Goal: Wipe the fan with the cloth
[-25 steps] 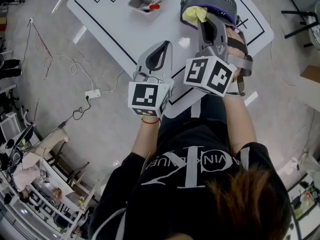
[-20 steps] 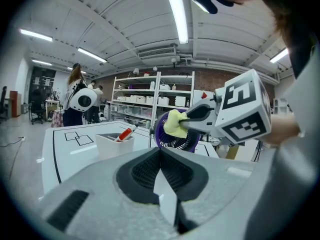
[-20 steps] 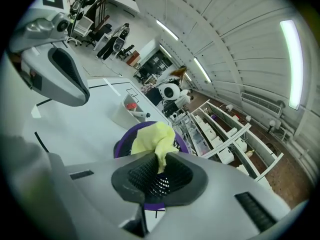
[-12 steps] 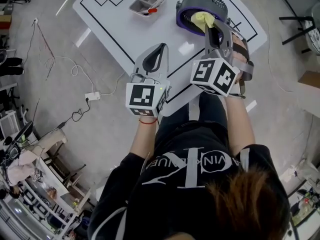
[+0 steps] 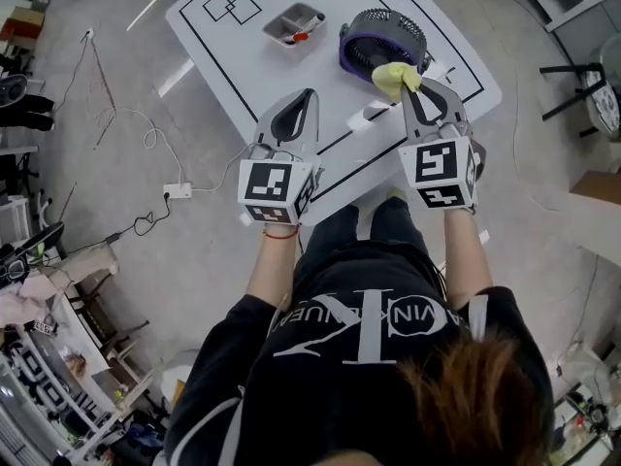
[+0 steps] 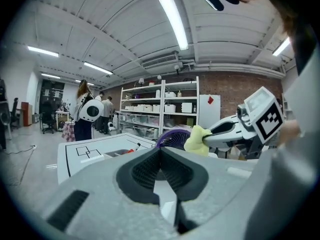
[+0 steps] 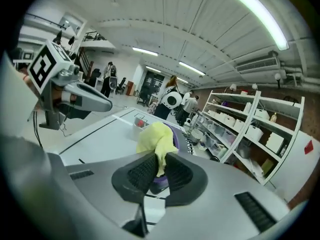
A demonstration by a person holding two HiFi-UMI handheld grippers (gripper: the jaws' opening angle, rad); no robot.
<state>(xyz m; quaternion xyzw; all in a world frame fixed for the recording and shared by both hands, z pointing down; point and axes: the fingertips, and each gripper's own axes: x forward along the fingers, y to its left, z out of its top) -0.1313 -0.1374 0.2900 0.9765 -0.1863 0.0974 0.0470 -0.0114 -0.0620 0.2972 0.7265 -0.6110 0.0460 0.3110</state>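
Lying on the white table (image 5: 243,61) at one o'clock in the head view, the round fan (image 5: 383,39) shows a purple rim and a dark grey grille. The right gripper (image 5: 412,87) pinches a crumpled yellow cloth (image 5: 396,78) over the fan's six o'clock edge. The left gripper (image 5: 309,97), at its eight o'clock, is closed on nothing.

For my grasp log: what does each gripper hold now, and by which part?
The right gripper pinches the yellow cloth by one bunched end. The left gripper is shut, holding nothing.
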